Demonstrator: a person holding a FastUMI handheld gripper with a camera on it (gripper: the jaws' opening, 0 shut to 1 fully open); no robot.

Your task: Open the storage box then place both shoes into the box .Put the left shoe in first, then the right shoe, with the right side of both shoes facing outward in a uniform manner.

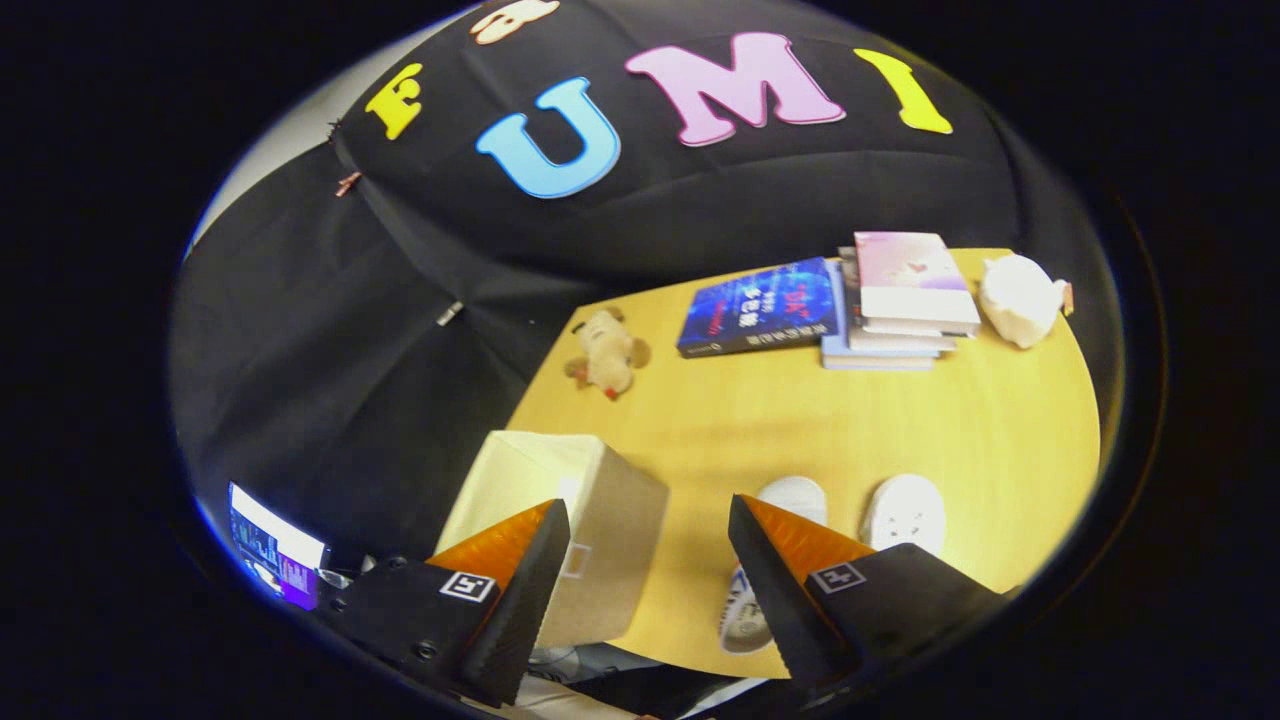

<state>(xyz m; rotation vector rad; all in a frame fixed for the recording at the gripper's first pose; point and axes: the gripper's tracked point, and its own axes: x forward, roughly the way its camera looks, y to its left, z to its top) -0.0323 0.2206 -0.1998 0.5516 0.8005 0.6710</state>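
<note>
The gripper (648, 560) is hovering above the near edge of the yellow worktop (800, 420), its fingers (520, 570) spread wide with nothing between them. The storage box (590, 510), beige and closed, is sitting at the worktop's near corner, partly behind the left finger. Two white shoes are lying side by side, toes pointing away toward the books, long axes roughly parallel. One shoe (790, 500) is showing just beyond the right finger, partly hidden by it; the other shoe (905, 512) is lying just beside it. Farther off, a plush toy (608, 355), a blue book (760, 305), a stack of books (900, 300) and a white soft toy (1018, 297) are resting.
</note>
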